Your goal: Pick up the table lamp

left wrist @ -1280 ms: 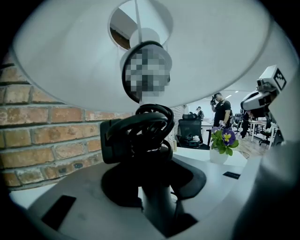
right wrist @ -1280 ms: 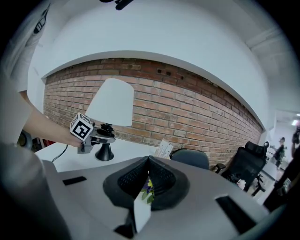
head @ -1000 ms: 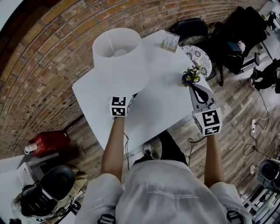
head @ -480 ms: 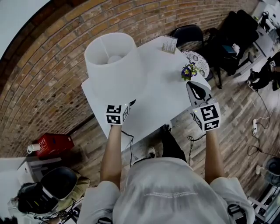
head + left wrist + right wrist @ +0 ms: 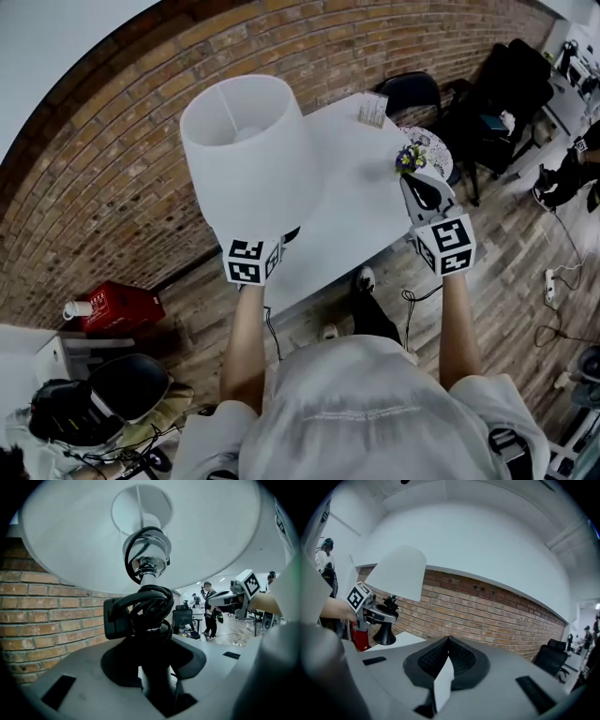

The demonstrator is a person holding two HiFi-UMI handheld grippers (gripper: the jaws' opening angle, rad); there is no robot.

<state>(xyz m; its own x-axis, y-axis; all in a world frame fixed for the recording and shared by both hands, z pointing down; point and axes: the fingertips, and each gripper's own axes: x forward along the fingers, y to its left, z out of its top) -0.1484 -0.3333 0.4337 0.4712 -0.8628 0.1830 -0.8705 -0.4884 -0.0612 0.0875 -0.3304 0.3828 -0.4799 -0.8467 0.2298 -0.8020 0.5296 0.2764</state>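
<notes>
The table lamp has a white drum shade (image 5: 248, 155) and a black stem wound with black cord (image 5: 149, 616). My left gripper (image 5: 279, 236) is shut on that stem just under the shade and holds the lamp upright above the near left edge of the white table (image 5: 352, 192). In the right gripper view the shade (image 5: 398, 573) and the black base (image 5: 384, 634) hang clear of the tabletop. My right gripper (image 5: 419, 190) hovers over the table's right side, shut with nothing in it (image 5: 445, 667).
Purple flowers (image 5: 408, 159) sit just beyond my right gripper, with a patterned plate (image 5: 436, 148) and a small card stand (image 5: 372, 111) further back. A black chair (image 5: 412, 89) stands behind the table. The brick wall runs along the left, and a red object (image 5: 117, 305) lies on the floor.
The left gripper has raised the lamp and drawn it toward the table's near left edge. The right gripper stays shut beside the flowers.
</notes>
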